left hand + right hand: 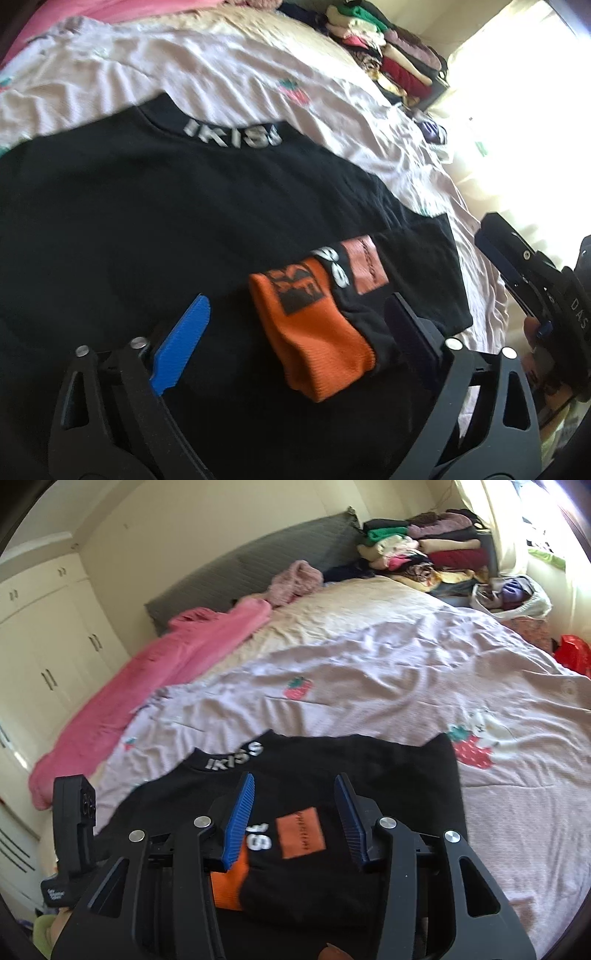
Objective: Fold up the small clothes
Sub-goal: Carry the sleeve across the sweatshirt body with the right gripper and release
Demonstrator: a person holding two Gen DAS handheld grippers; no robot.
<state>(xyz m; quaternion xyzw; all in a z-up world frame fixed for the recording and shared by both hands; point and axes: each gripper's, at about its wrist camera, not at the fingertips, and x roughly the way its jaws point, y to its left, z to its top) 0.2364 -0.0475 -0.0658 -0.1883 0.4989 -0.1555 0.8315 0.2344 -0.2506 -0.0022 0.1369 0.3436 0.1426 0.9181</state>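
Note:
A black sweater (147, 221) (332, 760) with white lettering on its collar (232, 134) lies spread on the bed. One sleeve is folded across its body, showing an orange cuff (314, 339) (229, 882), a white number and an orange patch (364, 264) (301, 832). My left gripper (299, 299) hovers over the cuff, open wide, one blue finger on each side and neither pad touching cloth. My right gripper (294, 777) is open above the patch and number, nothing pressed between its pads. It also shows at the right edge of the left wrist view as the right gripper (517, 266).
The lilac bedspread (406, 686) with strawberry prints runs under the sweater. A pink blanket (166, 664) lies along the left side. Stacked folded clothes (424, 550) (388, 55) sit at the far corner, beside a white plastic bag (513, 594). White wardrobe doors (44, 646) stand at left.

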